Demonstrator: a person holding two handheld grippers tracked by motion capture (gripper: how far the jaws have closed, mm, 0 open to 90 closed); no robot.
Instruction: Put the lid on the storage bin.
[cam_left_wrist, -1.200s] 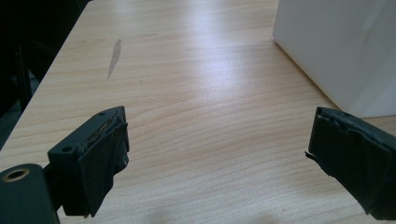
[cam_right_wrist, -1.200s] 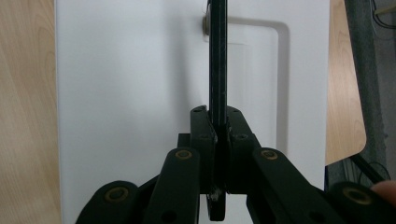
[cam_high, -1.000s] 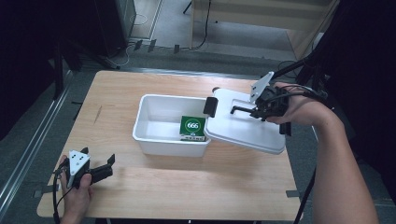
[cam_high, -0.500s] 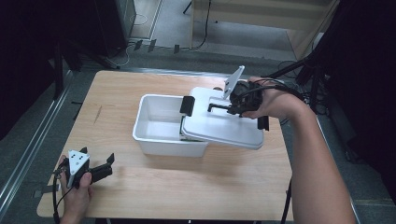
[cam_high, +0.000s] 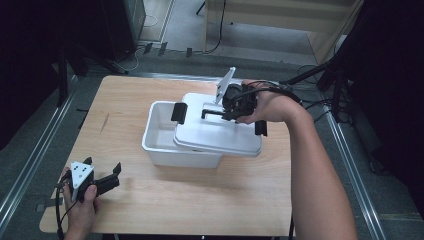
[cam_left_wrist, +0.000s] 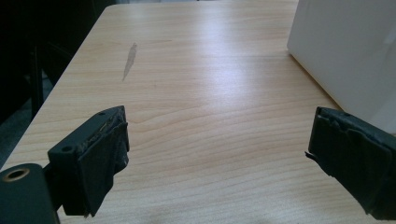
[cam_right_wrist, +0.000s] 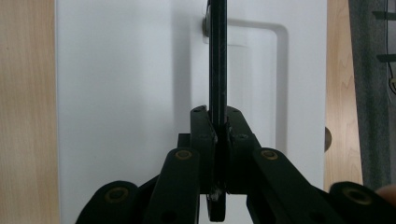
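A white plastic bin (cam_high: 162, 145) stands mid-table. Its white lid (cam_high: 215, 135) lies tilted across the bin's right part and overhangs on the right, with a black latch (cam_high: 178, 112) at its left end. My right gripper (cam_high: 220, 114) is shut on the lid's black handle (cam_high: 210, 112). In the right gripper view the jaws pinch the thin handle (cam_right_wrist: 217, 60) above the lid (cam_right_wrist: 130, 93). My left gripper (cam_high: 107, 181) rests open near the table's front left corner. In the left gripper view the pads (cam_left_wrist: 100, 154) stand wide apart, with the bin's wall (cam_left_wrist: 345, 51) ahead on the right.
The wooden table (cam_high: 125, 105) has a dark scuff (cam_left_wrist: 130, 58) on its left part. Cables trail off the right edge by a black stand (cam_high: 320, 70). Grey floor and metal rails surround the table.
My right gripper has carried the lid leftward over the bin, so the lid now hides the green packet that lay inside. The left gripper has stayed put.
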